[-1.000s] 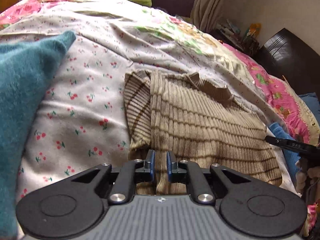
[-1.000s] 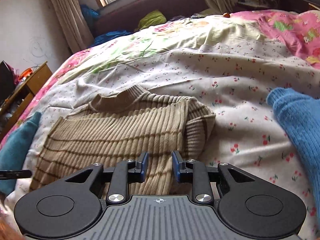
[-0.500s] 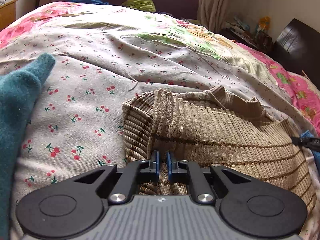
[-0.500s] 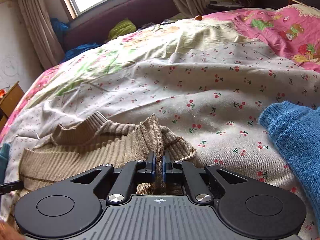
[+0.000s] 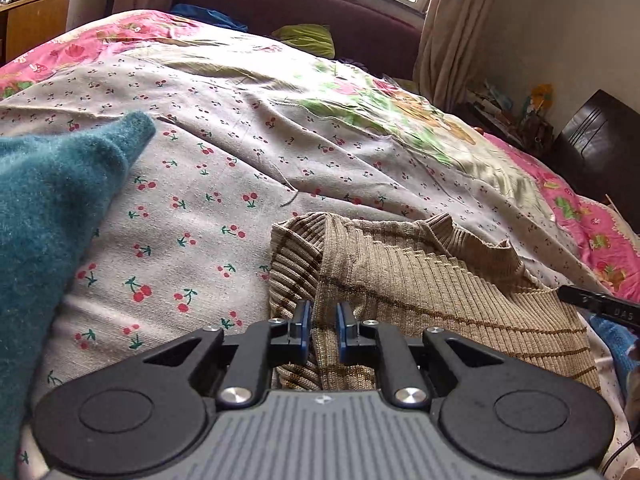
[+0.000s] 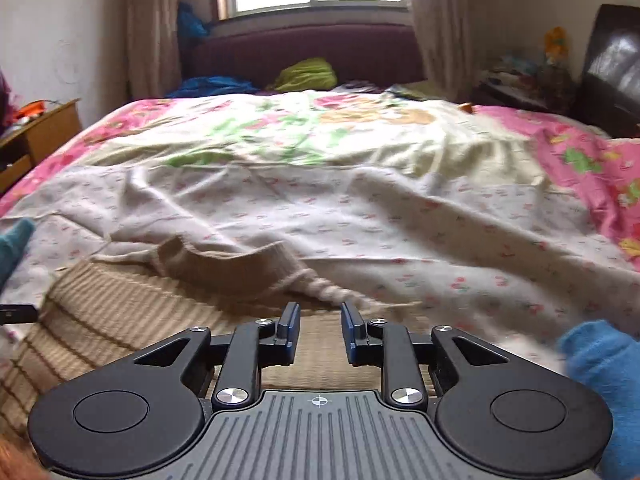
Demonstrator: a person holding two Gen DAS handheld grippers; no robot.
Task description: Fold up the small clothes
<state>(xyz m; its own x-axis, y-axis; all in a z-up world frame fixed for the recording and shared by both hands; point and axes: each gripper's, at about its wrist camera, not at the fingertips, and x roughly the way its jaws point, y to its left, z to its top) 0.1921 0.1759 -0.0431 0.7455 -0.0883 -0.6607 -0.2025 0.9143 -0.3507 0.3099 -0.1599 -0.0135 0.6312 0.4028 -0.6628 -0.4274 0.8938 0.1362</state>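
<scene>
A tan ribbed sweater with thin brown stripes (image 5: 420,280) lies on the cherry-print bedsheet (image 5: 208,208), its lower part folded up toward the collar. My left gripper (image 5: 322,320) sits over the sweater's left folded edge with its jaws slightly apart and a ridge of knit between them. In the right wrist view the sweater (image 6: 120,312) lies below and to the left, its collar just ahead. My right gripper (image 6: 320,326) is open over it, with nothing between the fingers. The right gripper's tip (image 5: 596,306) shows at the left view's right edge.
A teal sweater (image 5: 52,216) lies at the left and a blue knit garment (image 6: 600,376) at the right. Pink floral bedding (image 6: 580,152) covers the far bed. A maroon headboard (image 6: 304,52), window, wooden cabinet (image 6: 40,132) and dark chair (image 6: 612,64) stand beyond.
Both grippers closed on the sweater's bottom hem, carried it forward toward the collar, then opened. The right gripper is open wide now; the left has parted slightly.
</scene>
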